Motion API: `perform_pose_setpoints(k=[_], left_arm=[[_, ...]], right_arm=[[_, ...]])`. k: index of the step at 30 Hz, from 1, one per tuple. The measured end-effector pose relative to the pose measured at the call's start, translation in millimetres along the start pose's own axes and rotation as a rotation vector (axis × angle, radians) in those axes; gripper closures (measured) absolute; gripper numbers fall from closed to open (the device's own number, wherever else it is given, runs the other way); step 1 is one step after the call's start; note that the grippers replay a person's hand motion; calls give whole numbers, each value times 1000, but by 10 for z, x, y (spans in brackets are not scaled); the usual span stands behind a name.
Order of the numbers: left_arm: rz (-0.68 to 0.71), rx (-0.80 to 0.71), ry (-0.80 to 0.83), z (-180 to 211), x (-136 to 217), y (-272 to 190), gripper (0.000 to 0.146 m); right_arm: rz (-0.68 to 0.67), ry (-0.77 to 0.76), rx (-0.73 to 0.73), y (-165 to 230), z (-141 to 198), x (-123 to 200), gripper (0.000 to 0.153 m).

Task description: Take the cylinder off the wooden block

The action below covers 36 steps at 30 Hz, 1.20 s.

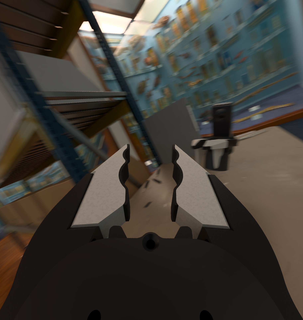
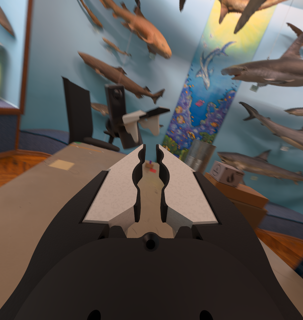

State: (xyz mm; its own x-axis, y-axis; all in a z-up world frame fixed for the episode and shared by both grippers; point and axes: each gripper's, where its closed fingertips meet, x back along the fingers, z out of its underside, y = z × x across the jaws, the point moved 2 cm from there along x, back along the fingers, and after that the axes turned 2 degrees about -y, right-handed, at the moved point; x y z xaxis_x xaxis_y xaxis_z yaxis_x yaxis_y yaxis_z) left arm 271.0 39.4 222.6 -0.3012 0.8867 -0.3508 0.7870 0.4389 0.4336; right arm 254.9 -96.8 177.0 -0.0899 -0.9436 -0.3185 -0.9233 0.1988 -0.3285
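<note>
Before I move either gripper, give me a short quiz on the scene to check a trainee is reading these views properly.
1. True or false: the right gripper already holds the cylinder.
2. In the right wrist view, what stands to the right of the wooden block?
A. a metal can
B. a glass bottle
C. a mug
3. Fill in: the jaws of the left gripper are ____ and hold nothing.

Key: 1 false, its jaws are apart and empty, with the cylinder far ahead; 2 A; 3 open.
</note>
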Motion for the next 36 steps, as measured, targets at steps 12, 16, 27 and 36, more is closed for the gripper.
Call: perform_pose_setpoints(k=[12,16,27,36], left_arm=[[-719,-112,486,-179,1680,1217,109],[-875,-49,810,115,2094,1332,113],[-1049,402,1301,1092,2770,1360,115],[-1157,612,1516,1568,3093,1515,106]], right_arm=[[165,63,133,-194,173,93,141],[173,96,185,-190,192,68,141],[239,7,197,-241,55,148,141],[230,-39,204,-211,-25,150,141]])
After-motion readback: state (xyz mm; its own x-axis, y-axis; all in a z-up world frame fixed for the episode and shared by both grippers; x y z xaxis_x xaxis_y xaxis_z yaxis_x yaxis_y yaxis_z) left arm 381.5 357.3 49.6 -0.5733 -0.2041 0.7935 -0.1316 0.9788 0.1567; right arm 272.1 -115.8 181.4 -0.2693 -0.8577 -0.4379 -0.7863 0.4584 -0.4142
